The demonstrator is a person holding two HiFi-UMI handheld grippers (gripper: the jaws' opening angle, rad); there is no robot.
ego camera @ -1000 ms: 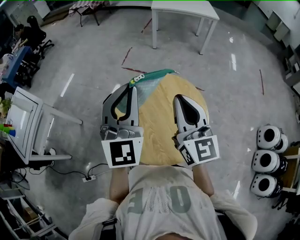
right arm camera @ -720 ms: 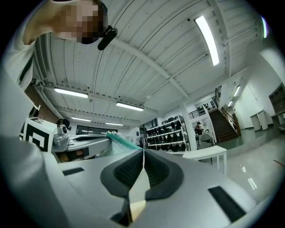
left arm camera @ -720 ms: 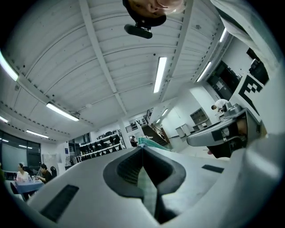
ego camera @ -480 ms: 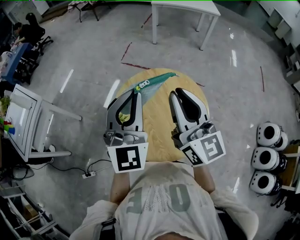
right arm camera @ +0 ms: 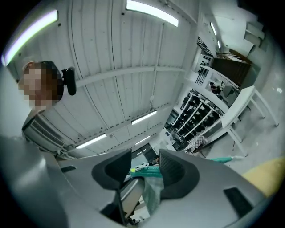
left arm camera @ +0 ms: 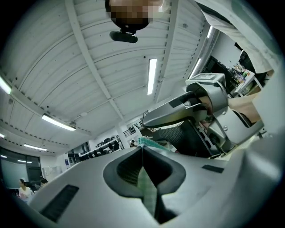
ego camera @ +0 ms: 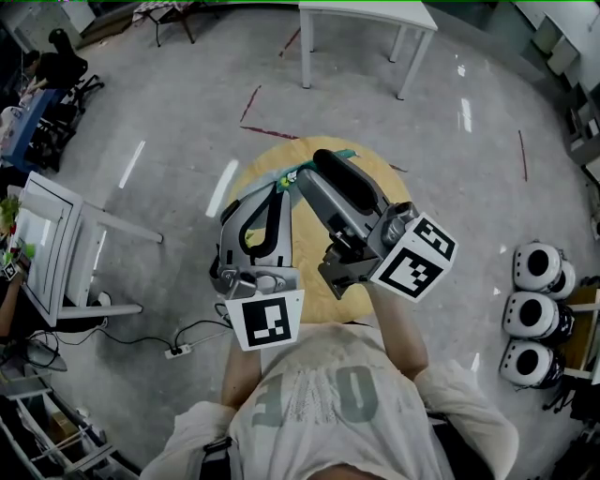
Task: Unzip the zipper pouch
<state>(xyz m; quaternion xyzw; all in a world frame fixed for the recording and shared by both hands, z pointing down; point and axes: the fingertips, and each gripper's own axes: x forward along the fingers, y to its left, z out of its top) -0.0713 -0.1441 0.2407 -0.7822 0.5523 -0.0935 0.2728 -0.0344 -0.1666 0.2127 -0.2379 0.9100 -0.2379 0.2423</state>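
A green translucent zipper pouch (ego camera: 289, 177) is held up over the round wooden table (ego camera: 386, 180). My left gripper (ego camera: 275, 190) is shut on the pouch's lower fabric (left arm camera: 147, 189), which is pinched between its pads (left arm camera: 142, 149). My right gripper (ego camera: 317, 161) reaches across from the right to the pouch's top. In the right gripper view its jaws (right arm camera: 144, 156) are opening, with the green zipper edge (right arm camera: 150, 173) and its white and yellow pull between them. The pads do not press on it. The right gripper (left arm camera: 187, 111) also shows in the left gripper view.
A white table (ego camera: 366, 19) stands on the far floor. To the left is a white cart (ego camera: 47, 244), and a power strip with cable (ego camera: 178, 352) lies on the floor. Three round white devices (ego camera: 534, 319) sit at the right. The person's shirt fills the bottom.
My right gripper swung left across the table to the pouch's top and its jaws opened. The left gripper kept its hold and drew slightly nearer.
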